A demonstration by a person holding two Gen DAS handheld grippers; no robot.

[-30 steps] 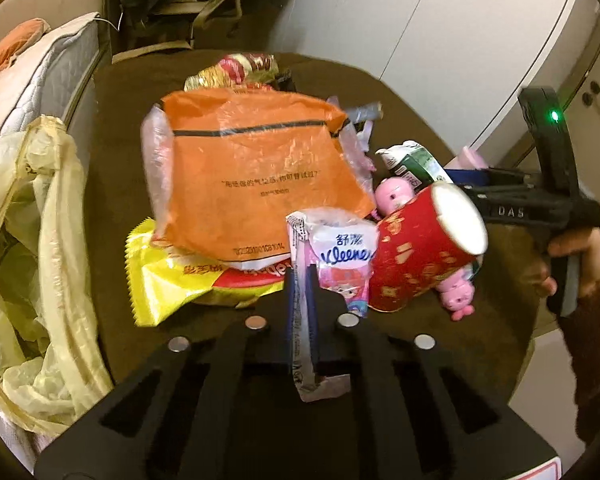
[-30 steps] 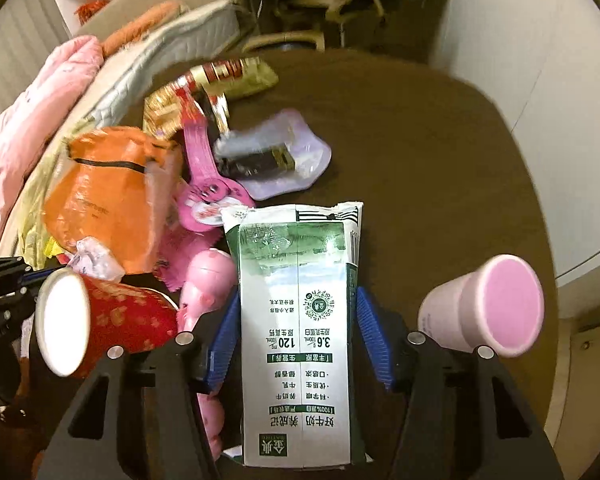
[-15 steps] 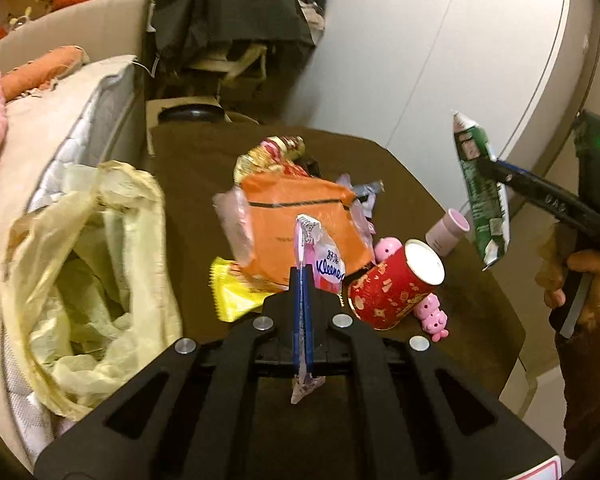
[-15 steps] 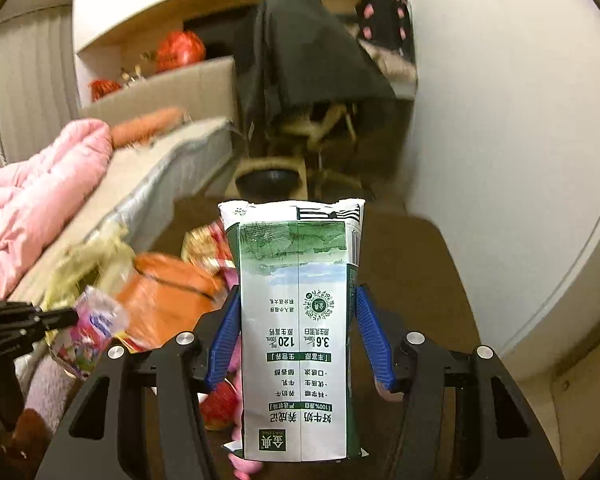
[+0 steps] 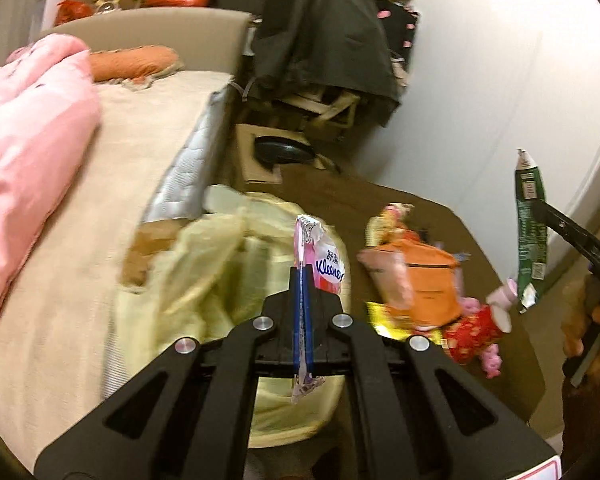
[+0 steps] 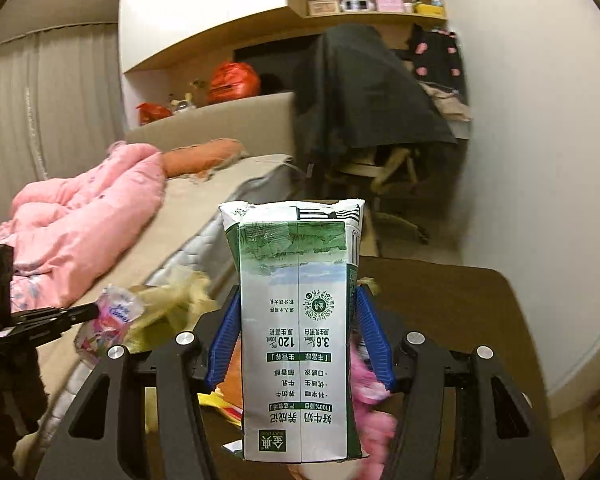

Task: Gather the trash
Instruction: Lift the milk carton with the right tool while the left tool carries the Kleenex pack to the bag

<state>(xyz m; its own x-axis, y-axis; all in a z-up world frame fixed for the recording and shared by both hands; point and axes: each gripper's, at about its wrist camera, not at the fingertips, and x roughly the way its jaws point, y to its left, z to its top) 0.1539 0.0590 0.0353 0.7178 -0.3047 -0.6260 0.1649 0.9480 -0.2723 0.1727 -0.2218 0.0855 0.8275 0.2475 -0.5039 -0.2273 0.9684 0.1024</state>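
My left gripper [image 5: 302, 280] is shut on a pink Kleenex tissue packet [image 5: 328, 268] and holds it above the open yellow trash bag [image 5: 220, 280] beside the bed. My right gripper [image 6: 298, 320] is shut on a flattened green and white milk carton [image 6: 296, 320], raised over the brown table; the carton also shows at the right of the left wrist view [image 5: 531, 232]. The left gripper with the packet [image 6: 112, 316] shows at the left of the right wrist view.
On the brown table [image 5: 380, 200] lie an orange bag [image 5: 428, 280], a yellow wrapper [image 5: 388, 320], a red paper cup [image 5: 476, 332] and pink pig toys [image 5: 488, 360]. A bed with a pink quilt [image 5: 24, 128] is at left. A chair draped in black cloth [image 5: 324, 48] stands behind.
Both grippers rose from the table. The left one swung left with the tissue packet until it was over the yellow bag. The right one lifted the milk carton high.
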